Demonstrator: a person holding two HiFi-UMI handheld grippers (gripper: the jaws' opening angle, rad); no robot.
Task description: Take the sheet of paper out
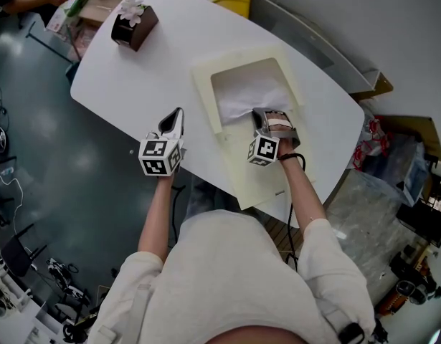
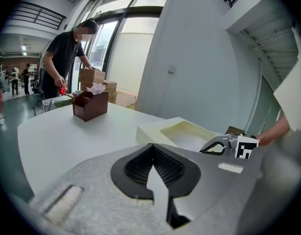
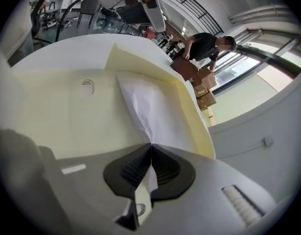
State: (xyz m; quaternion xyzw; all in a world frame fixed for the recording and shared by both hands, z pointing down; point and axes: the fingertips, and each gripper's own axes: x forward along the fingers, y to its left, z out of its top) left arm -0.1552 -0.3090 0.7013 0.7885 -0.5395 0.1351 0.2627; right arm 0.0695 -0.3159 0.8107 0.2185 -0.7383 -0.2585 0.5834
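The paper (image 1: 247, 93) is white and creased. It lies in the open pocket of a cream folder (image 1: 238, 174) that rests flat on the white table (image 1: 170, 49). Most of the paper is inside the pocket; its near corner comes out toward the person.

The right gripper (image 1: 267, 115) has that corner. In the right gripper view the paper (image 3: 149, 106) narrows to a point at the jaw tips (image 3: 151, 145), and the jaws are pressed together on it. A strip of white shows between them lower down. The folder's (image 3: 57, 106) raised flap stands along the paper's far side.

The left gripper (image 1: 177, 115) is apart from the folder, to its left, above the table's near edge. Its jaws (image 2: 152, 146) are pressed together with nothing between them, and only bare tabletop shows through the gap behind the tips. From there the right gripper (image 2: 223, 145) shows at the folder's (image 2: 184, 133) near end.

At the table's far end stands a brown box (image 1: 134, 24) with what looks like tissue in it, though it is small in every view. Beyond it a person (image 2: 62, 58) in a dark shirt bends over cartons (image 2: 94, 76).
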